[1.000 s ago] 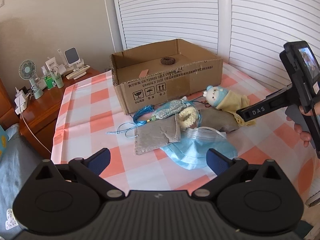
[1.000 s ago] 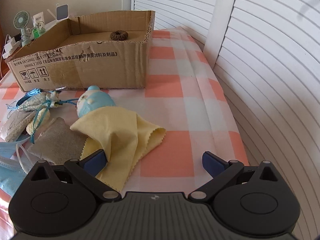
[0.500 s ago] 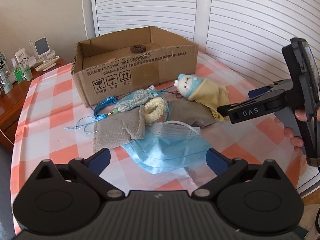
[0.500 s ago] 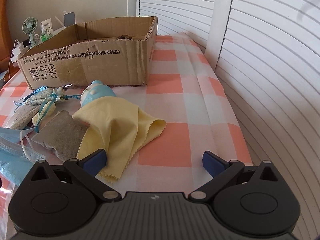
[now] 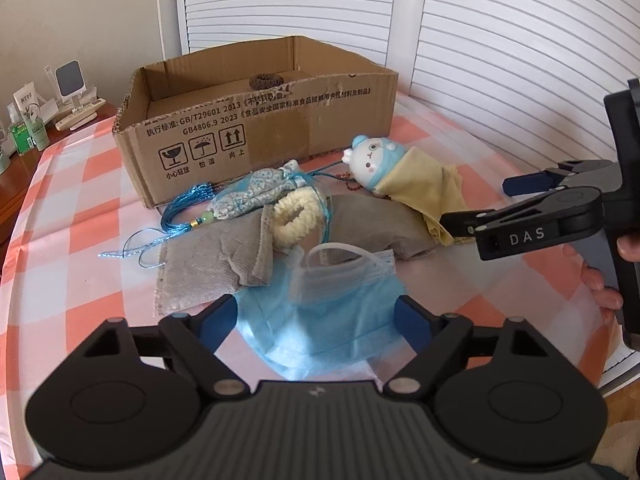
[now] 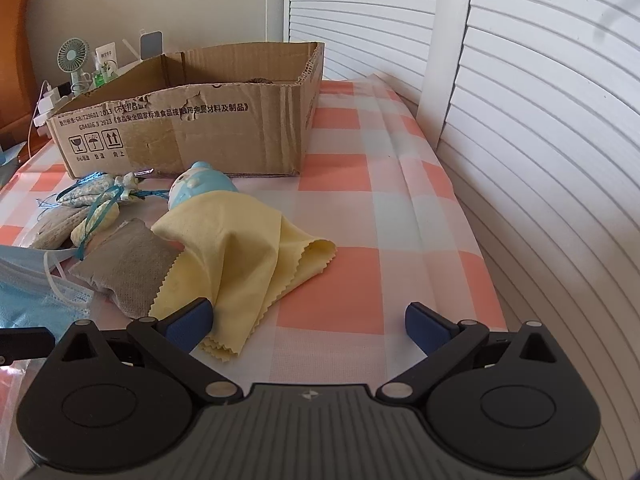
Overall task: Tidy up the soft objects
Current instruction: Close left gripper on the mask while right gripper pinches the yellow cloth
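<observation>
The left gripper (image 5: pixel 316 320) hangs with jaws apart over the blue mask (image 5: pixel 320 320), holding nothing. The right gripper (image 6: pixel 308 320), jaws also spread and empty, sits at the edge of the yellow cloth (image 6: pixel 240 248). Beyond lie grey pouches (image 5: pixel 212 260), a cream scrunchie (image 5: pixel 298 216), a patterned sachet (image 5: pixel 256 196) and a toy (image 5: pixel 370 160) under the cloth. Farthest, the box (image 5: pixel 260 132) holds a brown scrunchie (image 5: pixel 266 80).

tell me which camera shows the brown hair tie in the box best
The left wrist view: it looks down over the cardboard box front wall, so the hair tie shows as a whole ring on the floor. In the right wrist view only a dark sliver peeks above the wall.
</observation>
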`<control>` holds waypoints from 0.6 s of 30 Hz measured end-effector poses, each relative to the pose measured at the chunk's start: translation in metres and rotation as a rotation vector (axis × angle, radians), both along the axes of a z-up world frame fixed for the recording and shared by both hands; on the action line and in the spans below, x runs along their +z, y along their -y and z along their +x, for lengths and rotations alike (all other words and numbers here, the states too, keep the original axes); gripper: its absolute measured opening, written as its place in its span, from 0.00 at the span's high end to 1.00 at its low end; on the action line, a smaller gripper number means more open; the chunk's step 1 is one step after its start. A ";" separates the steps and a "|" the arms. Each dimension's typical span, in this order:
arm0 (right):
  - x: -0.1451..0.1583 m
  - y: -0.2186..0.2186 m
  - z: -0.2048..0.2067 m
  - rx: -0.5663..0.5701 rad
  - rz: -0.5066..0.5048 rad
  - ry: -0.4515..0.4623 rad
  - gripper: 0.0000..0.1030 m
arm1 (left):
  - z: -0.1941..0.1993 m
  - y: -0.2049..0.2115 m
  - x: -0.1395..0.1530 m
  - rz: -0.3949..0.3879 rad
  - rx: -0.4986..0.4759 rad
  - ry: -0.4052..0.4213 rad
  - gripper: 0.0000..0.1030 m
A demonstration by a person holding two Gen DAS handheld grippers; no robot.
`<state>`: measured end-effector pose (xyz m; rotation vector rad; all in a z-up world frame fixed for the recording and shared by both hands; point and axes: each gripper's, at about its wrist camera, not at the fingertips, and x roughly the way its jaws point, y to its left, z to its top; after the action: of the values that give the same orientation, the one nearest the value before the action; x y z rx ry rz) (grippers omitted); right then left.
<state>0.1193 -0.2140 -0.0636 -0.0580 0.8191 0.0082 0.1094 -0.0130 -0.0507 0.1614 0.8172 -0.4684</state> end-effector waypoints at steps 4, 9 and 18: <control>0.000 0.001 0.000 0.005 0.001 0.005 0.00 | 0.002 0.000 -0.003 -0.010 0.001 -0.014 0.42; 0.000 0.000 -0.001 0.006 -0.001 0.006 0.00 | -0.002 0.000 -0.001 -0.009 -0.022 -0.006 0.70; 0.004 -0.008 0.000 0.045 -0.014 -0.006 0.00 | -0.013 -0.015 0.004 -0.019 0.002 -0.007 0.76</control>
<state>0.1189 -0.2057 -0.0599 -0.0897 0.8237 0.0447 0.0967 0.0021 -0.0470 0.1411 0.8194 -0.4747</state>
